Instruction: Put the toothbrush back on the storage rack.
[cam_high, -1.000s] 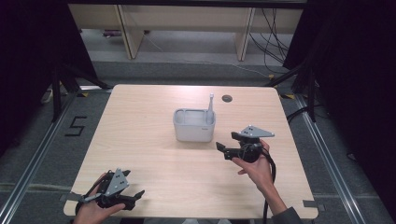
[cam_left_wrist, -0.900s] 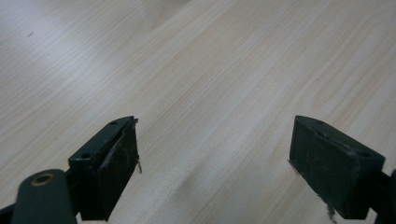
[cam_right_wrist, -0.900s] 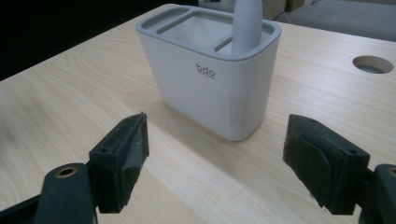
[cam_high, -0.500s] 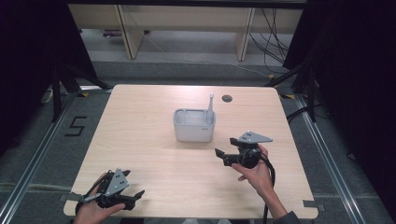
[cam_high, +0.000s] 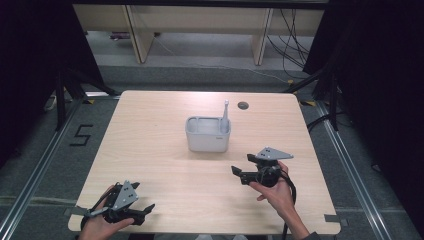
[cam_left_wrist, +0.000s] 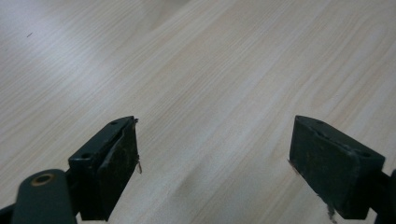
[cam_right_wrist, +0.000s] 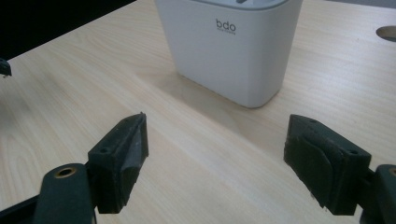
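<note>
My right tool (cam_high: 239, 173) is spread wide with nothing between the jaws, same deal with my left tool (cam_high: 145, 210) down at the near-left corner. Both have chunky matte black jaws with scuffed pads (cam_right_wrist: 133, 151), and each one carries a grey three-cornered plate on top.

The thing closest to my right tool is the white holder (cam_high: 208, 134), a smooth plastic tub with rounded corners and a small "bdo" logo (cam_right_wrist: 225, 25) on its side. A slim grey toothbrush-looking stick (cam_high: 225, 114) stands upright in its right-hand compartment. From the right gripper view the holder (cam_right_wrist: 231, 46) sits straight ahead of the jaws, apart from them, with a strip of bare wood between.

The surface (cam_high: 150, 150) is pale wood-grain laminate with a slight sheen, squared off with soft corners. There's a round cable hole (cam_high: 243, 105) near the far edge, just behind the holder. Plenty of open room on every side of the holder, and my left tool looks down on plain wood grain (cam_left_wrist: 210, 70). My right tool is near the right half of the surface, well in from the edge.
</note>
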